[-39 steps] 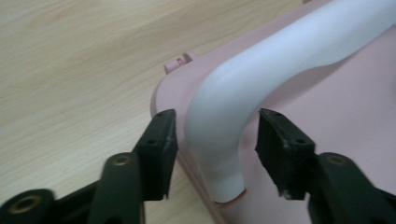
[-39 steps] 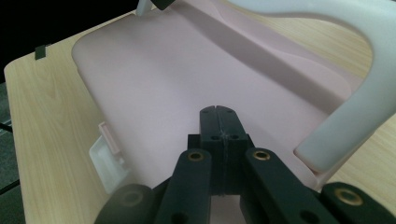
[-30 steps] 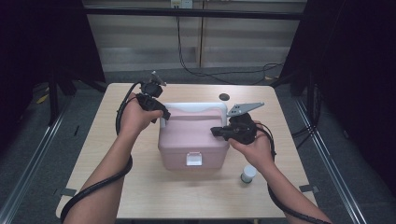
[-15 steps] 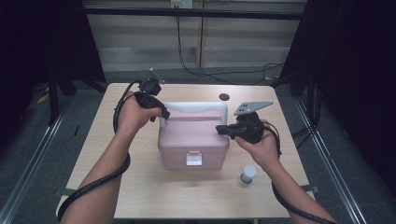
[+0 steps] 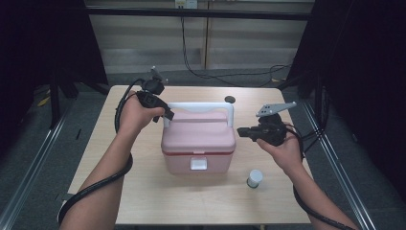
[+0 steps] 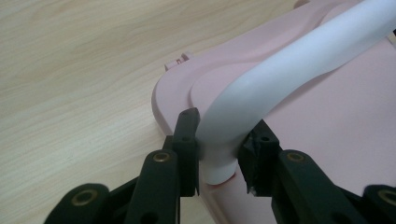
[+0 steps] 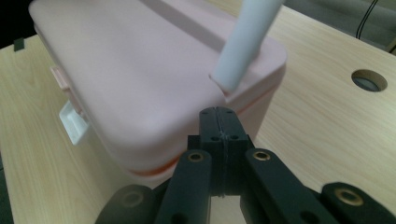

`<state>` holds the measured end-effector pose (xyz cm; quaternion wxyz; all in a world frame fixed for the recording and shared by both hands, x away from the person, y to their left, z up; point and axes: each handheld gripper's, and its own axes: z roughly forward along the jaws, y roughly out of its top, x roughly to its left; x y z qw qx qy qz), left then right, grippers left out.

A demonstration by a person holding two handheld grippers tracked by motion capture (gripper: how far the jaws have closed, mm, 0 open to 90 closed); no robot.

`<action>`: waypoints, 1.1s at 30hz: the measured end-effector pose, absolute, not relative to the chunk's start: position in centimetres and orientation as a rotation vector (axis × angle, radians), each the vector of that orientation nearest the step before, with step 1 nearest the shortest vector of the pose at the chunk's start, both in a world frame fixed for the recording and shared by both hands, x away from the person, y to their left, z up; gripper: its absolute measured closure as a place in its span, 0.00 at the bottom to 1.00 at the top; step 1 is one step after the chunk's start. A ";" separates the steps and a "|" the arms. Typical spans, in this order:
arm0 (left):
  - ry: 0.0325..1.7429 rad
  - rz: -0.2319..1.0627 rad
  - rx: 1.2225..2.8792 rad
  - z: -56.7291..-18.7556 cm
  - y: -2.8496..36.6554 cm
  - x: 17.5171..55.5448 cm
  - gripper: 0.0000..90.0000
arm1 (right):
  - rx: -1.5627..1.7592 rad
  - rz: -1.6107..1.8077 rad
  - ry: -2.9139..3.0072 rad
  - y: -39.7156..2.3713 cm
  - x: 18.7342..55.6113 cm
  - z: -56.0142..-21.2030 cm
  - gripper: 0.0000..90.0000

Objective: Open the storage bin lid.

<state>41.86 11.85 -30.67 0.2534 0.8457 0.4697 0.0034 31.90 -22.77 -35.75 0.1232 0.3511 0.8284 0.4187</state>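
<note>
Pink cooler box [image 5: 198, 143] sits mid-table, rigid and smooth, likely light; its white handle [image 5: 201, 106] is the hold. Left gripper [image 6: 218, 150] pinches the handle's base; right gripper [image 7: 219, 128], pressed together, hovers beside it.

table [image 5: 143, 201]: pale wood-grain, matt
box [image 5: 198, 143]: pink plastic, smooth, matt
handle [image 6: 299, 65]: white plastic, satin

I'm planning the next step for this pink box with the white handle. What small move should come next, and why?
Probably bring the shut right gripper toward the white handle of the pink plastic box: it hangs beside the box holding nothing, while the left gripper clamps the handle's base.
</note>
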 end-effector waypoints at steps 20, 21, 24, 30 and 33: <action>1.286 0.020 2.284 -29.6 11.8 42.2 0.78 | 1.016 1.188 2.476 -22.4 31.8 -37.2 1.00; 1.286 0.017 2.282 -29.6 11.8 42.2 0.78 | 1.014 1.188 2.479 -22.3 31.8 -37.2 1.00; 1.280 0.015 2.276 -29.6 11.9 42.2 0.78 | 1.018 1.190 2.483 -22.3 31.8 -37.5 1.00; 1.280 0.011 2.275 -29.6 12.0 42.3 0.78 | 1.018 1.172 2.496 -22.1 31.8 -37.9 1.00; 1.282 0.012 2.270 -29.5 11.9 42.4 0.78 | 1.015 1.178 2.501 -22.0 31.8 -38.1 1.00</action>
